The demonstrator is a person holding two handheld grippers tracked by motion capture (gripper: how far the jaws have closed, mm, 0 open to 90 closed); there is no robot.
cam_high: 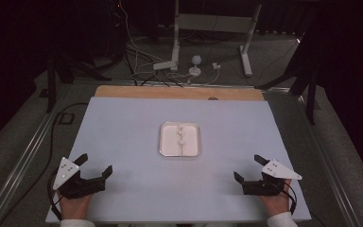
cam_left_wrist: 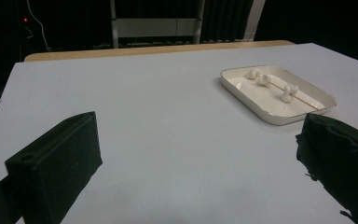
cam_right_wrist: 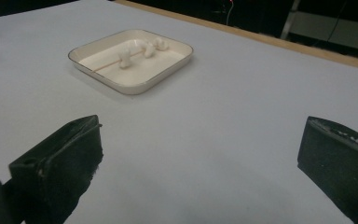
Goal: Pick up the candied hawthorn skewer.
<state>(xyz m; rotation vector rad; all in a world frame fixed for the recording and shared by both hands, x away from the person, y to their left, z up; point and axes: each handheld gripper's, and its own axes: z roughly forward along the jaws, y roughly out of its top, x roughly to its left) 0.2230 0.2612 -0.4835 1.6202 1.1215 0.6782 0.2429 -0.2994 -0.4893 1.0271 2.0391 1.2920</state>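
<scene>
A shallow white square tray [cam_high: 167, 146] lies in the middle of the pale table. In it a thin wooden skewer [cam_high: 182, 147] carries three small white lumps [cam_high: 180, 134]. The tray [cam_left_wrist: 270, 114] shows at the right of the left gripper view and the tray [cam_right_wrist: 121, 86] at the upper left of the right gripper view. My left gripper [cam_high: 95, 163] rests near the front left edge, open and holding nothing. Near the front right edge my right gripper [cam_high: 246, 168] is open too, nothing between its jaws. Both stand well short of the tray.
A wooden strip [cam_high: 179, 92] runs along the table's far edge. Beyond it on the floor are white stand legs [cam_high: 246, 47], cables [cam_high: 142, 66] and dark tripod legs [cam_high: 307, 80]. Metal rails [cam_high: 23, 156] flank the table.
</scene>
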